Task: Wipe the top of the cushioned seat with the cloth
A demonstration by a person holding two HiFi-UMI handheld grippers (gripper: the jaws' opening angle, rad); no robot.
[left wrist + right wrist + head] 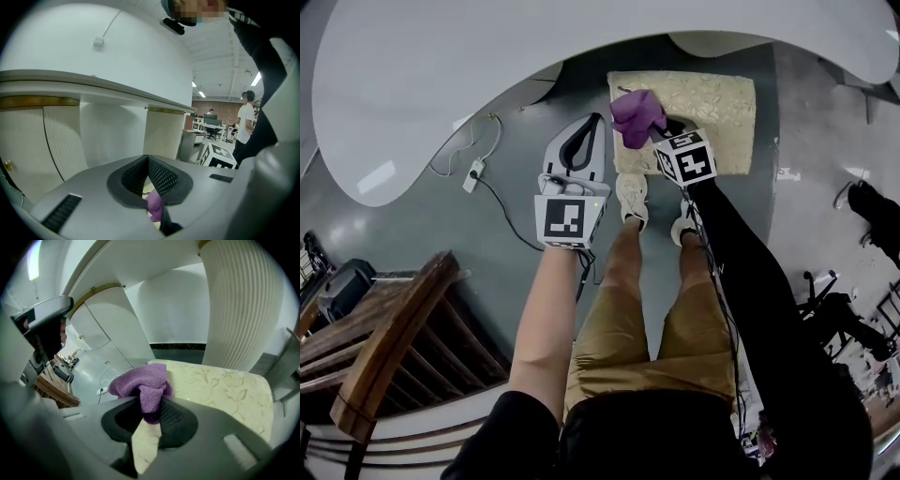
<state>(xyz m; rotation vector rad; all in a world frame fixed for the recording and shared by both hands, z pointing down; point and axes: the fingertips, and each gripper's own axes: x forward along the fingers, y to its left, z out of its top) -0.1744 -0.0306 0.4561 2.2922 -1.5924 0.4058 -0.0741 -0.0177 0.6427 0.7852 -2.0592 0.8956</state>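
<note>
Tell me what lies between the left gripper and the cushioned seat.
Only a strip of bare grey floor, as the head view shows. The left gripper hangs beside the cushioned seat; the right gripper holds the cloth.

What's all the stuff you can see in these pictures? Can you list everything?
Cushioned seat: one, cream with a leaf pattern, on the grey floor in front of the person.
Cloth: one, purple, at the seat's left edge.
Table top: one, white, curving beyond the seat.
Power strip: one, white, on the floor at left.
Wooden furniture: one, brown, lower left.
Shoes: two, pale, just before the seat.
Left gripper: one, grey, jaws shut, empty.
Right gripper: one, jaws shut on the cloth.
</note>
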